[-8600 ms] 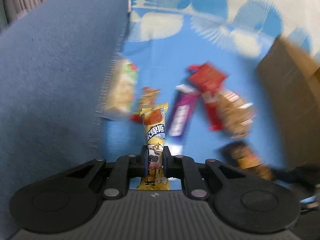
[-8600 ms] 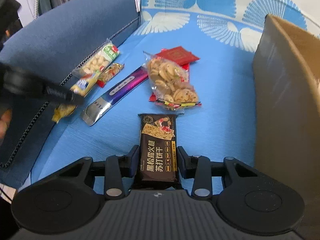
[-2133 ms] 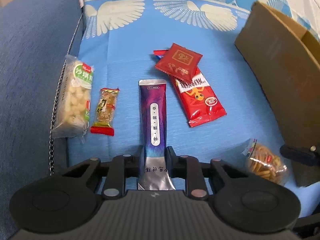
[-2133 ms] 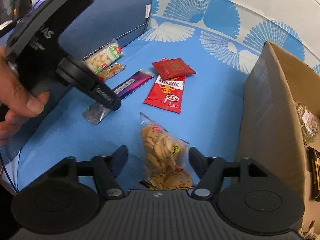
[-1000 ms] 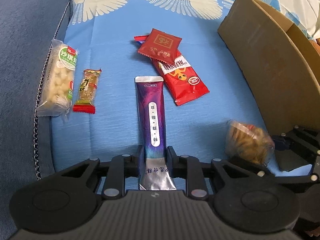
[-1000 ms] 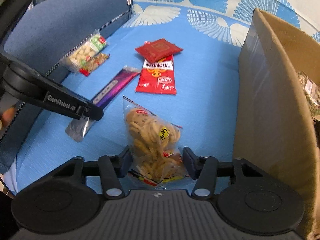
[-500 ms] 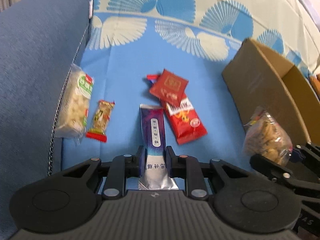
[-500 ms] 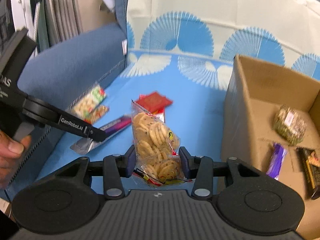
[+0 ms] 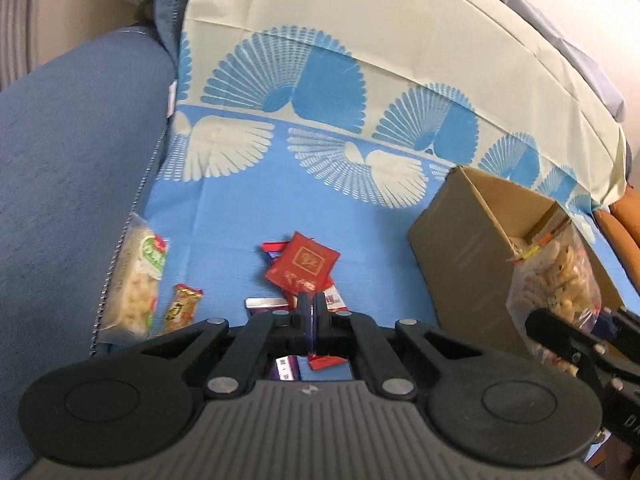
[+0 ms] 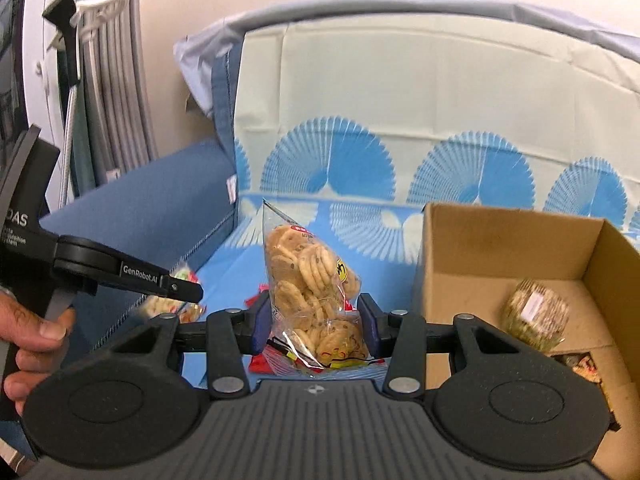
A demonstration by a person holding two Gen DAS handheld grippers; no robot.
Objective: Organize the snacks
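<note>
Right gripper [image 10: 316, 320]: I am squeezing the cookie bag [image 10: 314, 292].
Left gripper [image 9: 309, 314]: I am pinching the purple stick [image 9: 285, 367].
Next: I am aiming for the box [image 10: 508, 240].

Both grippers [image 9: 309, 312] [image 10: 314, 322] clamped — raised

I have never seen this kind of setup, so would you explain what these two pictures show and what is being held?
A person holds a pair of hand tongs in each hand; no robot arm is involved. Each pair carries a wide-angle camera looking along its fingers, so one picture is from the left tongs, the other from the right tongs. The black shapes at the bottom are the tongs themselves. The right tongs grip a cookie bag beside an open box that holds snacks. The left tongs are shut, apparently on a purple stick. On the blue cover lie red packets, a white pack and a small bar.
</note>
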